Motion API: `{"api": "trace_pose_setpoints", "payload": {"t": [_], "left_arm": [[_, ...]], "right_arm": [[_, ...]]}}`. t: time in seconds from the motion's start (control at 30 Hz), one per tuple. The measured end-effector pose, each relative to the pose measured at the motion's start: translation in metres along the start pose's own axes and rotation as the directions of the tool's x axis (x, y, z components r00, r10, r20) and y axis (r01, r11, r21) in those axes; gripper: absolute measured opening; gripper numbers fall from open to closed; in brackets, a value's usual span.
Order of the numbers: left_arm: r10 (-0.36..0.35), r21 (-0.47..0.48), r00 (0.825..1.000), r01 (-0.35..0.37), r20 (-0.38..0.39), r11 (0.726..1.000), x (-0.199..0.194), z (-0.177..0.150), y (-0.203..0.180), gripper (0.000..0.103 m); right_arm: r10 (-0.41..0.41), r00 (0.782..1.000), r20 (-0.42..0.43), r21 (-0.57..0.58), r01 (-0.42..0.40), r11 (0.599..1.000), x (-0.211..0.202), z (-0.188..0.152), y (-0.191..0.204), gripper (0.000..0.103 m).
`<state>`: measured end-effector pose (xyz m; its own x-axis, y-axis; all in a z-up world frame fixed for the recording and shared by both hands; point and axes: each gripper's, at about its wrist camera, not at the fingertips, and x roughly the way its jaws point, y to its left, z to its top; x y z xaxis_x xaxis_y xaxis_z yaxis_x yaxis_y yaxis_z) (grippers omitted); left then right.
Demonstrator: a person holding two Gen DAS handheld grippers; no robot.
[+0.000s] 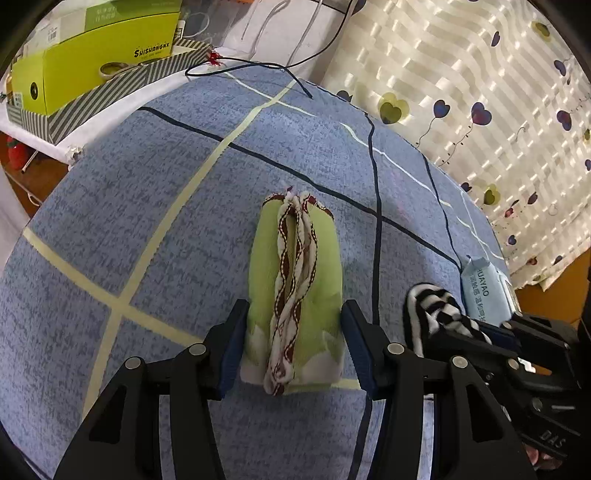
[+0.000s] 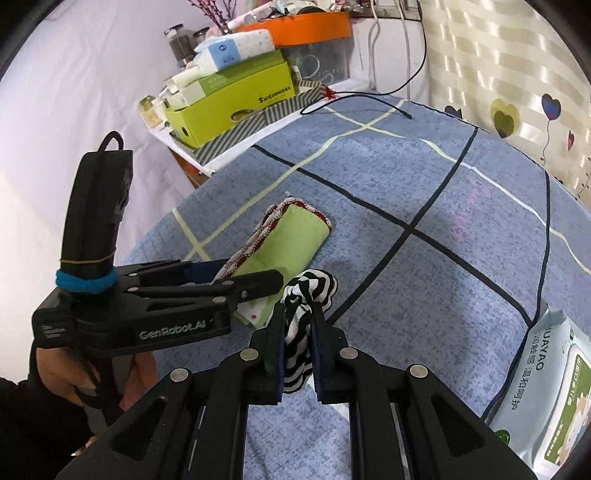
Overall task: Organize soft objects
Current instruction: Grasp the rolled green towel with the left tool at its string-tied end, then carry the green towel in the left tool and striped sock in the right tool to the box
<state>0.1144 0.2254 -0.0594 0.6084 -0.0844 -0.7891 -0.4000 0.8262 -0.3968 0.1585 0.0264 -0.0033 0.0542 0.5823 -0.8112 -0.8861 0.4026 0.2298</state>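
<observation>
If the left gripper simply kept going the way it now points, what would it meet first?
Most likely the folded green cloth: it already lies between the open fingers of the left gripper, on the blue checked bedcover. Depth is hard to judge, so the fingertips might touch the bedcover beside it first.

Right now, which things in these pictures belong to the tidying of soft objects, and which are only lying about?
Belong to the job:
- green folded cloth, lying between the open left gripper
- black-and-white striped cloth, held in the shut right gripper

Just lying about:
- wet wipes pack
- green box
- black cable
- orange box
</observation>
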Motion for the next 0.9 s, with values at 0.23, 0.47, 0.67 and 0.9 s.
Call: {"api": "trace_pose_setpoints", "payload": {"t": [0.23, 0.47, 0.67, 0.9], "left_arm": [[0.023, 0.019, 1.000, -0.023, 0.010, 1.000, -0.005, -0.001, -0.009, 0.032], [-0.004, 0.046, 1.000, 0.003, 0.025, 0.999, -0.017, -0.007, -0.017, 0.022], [-0.040, 0.098, 0.995, 0.031, 0.088, 0.995, -0.050, -0.021, -0.038, 0.022], [-0.110, 0.171, 0.984, 0.085, 0.140, 0.982, -0.092, -0.045, -0.069, 0.022]], "right_arm": [[-0.010, 1.000, 0.026, 0.022, 0.009, 1.000, -0.015, -0.006, -0.003, 0.011], [-0.028, 0.997, 0.073, 0.046, 0.025, 0.999, -0.038, -0.013, 0.000, 0.011], [-0.053, 0.991, 0.122, 0.061, 0.046, 0.997, -0.064, -0.026, 0.009, 0.011], [-0.082, 0.974, 0.211, 0.099, 0.062, 0.993, -0.105, -0.051, 0.020, 0.011]]}}
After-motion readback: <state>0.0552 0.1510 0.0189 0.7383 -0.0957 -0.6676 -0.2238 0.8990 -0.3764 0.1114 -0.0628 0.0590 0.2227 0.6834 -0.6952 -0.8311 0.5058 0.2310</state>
